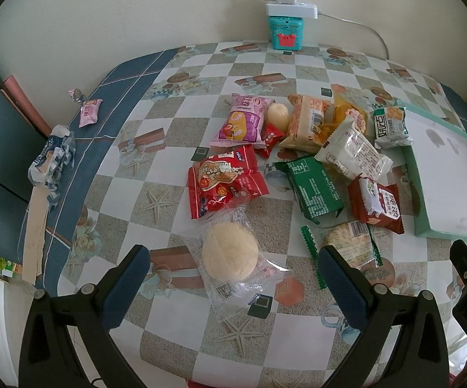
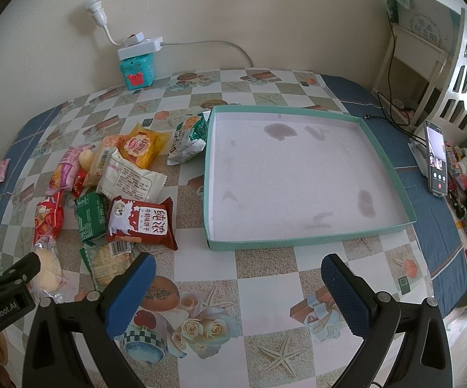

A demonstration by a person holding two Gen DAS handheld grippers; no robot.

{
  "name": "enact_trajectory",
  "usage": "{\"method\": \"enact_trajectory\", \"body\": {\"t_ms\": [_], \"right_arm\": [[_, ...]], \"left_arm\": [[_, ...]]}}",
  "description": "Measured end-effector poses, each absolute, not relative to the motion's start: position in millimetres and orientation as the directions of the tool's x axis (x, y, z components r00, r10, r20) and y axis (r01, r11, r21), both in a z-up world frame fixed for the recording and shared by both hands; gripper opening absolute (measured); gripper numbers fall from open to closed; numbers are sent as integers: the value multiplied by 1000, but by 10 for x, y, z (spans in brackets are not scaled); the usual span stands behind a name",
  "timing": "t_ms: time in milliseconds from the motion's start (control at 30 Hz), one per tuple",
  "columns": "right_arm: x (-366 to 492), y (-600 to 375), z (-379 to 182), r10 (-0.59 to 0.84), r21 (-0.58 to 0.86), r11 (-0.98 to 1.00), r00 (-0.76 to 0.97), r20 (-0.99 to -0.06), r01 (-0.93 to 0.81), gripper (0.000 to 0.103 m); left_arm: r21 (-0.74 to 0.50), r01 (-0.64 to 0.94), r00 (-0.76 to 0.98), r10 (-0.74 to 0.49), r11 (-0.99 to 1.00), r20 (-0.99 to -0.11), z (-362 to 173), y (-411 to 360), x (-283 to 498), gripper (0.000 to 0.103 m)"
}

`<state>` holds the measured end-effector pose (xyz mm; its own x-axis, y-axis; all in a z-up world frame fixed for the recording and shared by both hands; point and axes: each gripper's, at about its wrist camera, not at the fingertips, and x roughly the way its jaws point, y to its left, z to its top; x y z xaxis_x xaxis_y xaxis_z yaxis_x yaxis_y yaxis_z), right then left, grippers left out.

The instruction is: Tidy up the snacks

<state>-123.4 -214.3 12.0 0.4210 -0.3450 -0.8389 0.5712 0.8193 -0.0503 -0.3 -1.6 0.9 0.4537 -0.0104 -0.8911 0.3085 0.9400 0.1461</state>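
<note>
None of the snacks is in the tray [image 2: 392,174] yet. Left gripper [image 1: 233,278], wide open and empty, straddles the clear-wrapped bun [image 1: 230,255]; next, close on it and carry it toward three o'clock. Right gripper [image 2: 238,291] is open, empty.

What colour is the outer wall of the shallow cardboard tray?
Teal-green outside, white inside: the shallow cardboard tray shows best in the right wrist view.

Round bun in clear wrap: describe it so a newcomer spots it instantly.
Start at the teal tray, then go left across the snack pile to its near edge. The round bun lies between the left gripper jaws, pale and plain in a clear wrapper, unlike the printed packets around it.
</note>
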Motion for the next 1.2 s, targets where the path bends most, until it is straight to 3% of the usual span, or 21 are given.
{"method": "enact_trajectory", "body": {"t_ms": [500,767,1200], "right_arm": [[-1168,-2062,123,-330,-38,835,444,-833,549,103],[-904,-1859,-11,-166,84,890,490,-855,448,103],[-541,-1441,-448,-49,89,947,412,-910,310,103]], "left_arm": [[90,274,421,-35,957,-907,-23,130,78,103],[35,143,359,-19,989,-933,-191,509,287,103],[-93,89,213,-110,992,-971,-563,594,485,103]]}}
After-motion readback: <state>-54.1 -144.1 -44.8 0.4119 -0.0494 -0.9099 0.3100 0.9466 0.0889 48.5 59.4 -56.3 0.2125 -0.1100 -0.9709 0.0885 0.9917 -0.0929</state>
